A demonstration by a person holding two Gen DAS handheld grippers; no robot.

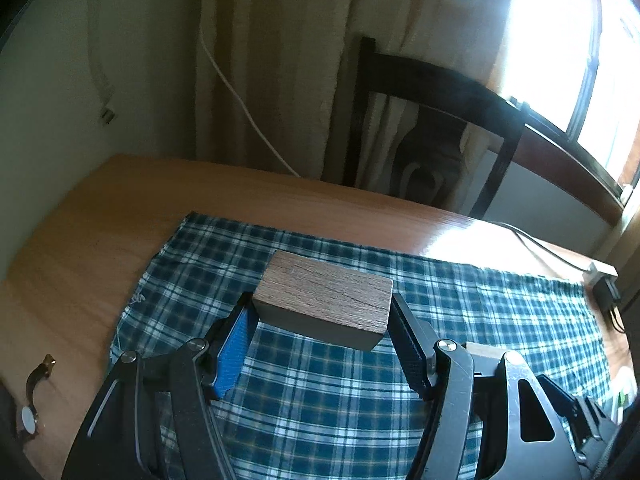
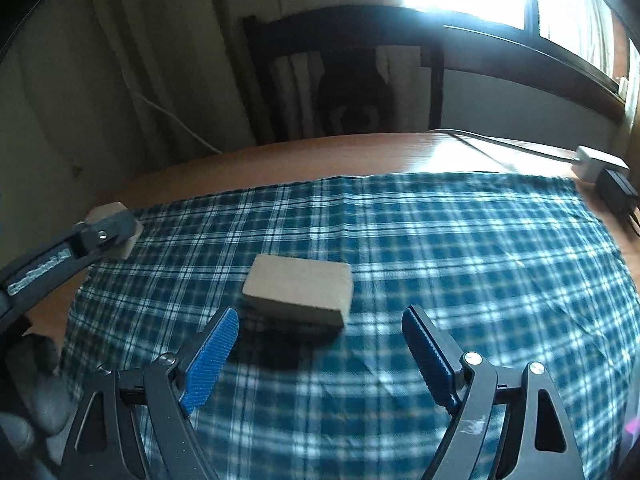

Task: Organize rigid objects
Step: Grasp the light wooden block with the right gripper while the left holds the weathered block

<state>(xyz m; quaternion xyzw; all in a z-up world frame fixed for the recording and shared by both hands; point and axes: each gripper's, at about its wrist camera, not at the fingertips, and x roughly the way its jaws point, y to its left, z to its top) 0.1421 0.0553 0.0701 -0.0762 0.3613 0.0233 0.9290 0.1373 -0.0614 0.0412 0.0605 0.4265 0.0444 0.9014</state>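
Note:
My left gripper is shut on a wooden block and holds it above the blue plaid cloth. In the right wrist view the same left gripper appears at the far left with its block between the fingers. A second wooden block lies flat on the plaid cloth. My right gripper is open and empty, just short of that block, with its blue pads to either side.
The cloth lies on a wooden table. A wristwatch lies at the table's left edge. A dark chair stands behind the table. A white adapter and a black plug with cables sit at the right.

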